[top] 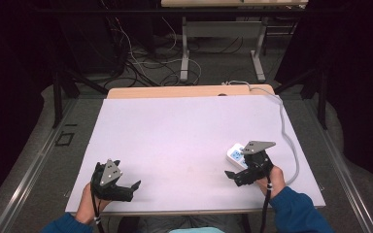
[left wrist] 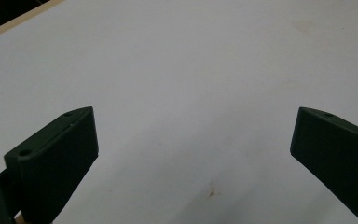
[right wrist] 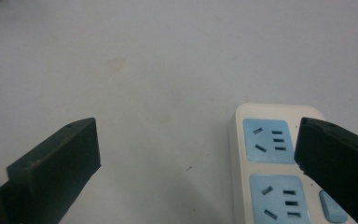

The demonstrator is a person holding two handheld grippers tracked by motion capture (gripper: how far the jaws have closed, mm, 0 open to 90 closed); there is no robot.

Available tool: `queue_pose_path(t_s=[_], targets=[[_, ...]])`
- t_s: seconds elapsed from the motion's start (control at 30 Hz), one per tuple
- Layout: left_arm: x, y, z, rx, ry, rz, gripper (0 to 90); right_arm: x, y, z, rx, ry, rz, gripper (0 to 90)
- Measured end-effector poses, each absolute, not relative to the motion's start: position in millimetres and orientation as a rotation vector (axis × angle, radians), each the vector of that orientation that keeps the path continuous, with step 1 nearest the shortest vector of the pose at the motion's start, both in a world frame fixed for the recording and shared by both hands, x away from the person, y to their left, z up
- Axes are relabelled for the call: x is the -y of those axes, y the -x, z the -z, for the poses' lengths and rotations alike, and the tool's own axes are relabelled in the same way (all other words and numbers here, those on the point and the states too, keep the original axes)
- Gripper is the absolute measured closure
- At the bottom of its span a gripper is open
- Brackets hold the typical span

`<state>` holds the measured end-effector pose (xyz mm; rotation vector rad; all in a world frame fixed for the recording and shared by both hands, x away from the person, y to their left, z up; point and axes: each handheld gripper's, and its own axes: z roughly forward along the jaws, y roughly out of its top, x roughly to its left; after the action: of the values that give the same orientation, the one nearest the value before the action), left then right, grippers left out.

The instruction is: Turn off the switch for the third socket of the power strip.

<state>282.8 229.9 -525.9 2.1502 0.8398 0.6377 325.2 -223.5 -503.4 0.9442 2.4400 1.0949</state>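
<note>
A white power strip (top: 235, 154) with blue socket faces lies on the white table top (top: 184, 141) at the right; its grey cable (top: 288, 141) runs back along the right edge. In the right gripper view the power strip (right wrist: 270, 163) sits under the right-hand jaw, partly hidden by it. My right gripper (top: 234, 176) is open just in front of the strip, nothing between its jaws (right wrist: 193, 154). My left gripper (top: 128, 189) rests open near the front left edge, over bare table (left wrist: 193, 149).
A wooden strip (top: 184, 91) of the table shows along the far edge. Beyond it stand table legs and tangled cables (top: 145, 63) on the floor. A small brown stain (left wrist: 211, 191) marks the surface between the left gripper's jaws.
</note>
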Motion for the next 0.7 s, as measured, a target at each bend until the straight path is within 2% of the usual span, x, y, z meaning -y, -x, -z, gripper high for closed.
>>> queue_pose_path(t_s=[0.7], targets=[[-229, -283, 527, -0.846, -2.145, -0.626, 0.5, 217, -300, 510, -2.482, -0.856, -1.048, 0.0]])
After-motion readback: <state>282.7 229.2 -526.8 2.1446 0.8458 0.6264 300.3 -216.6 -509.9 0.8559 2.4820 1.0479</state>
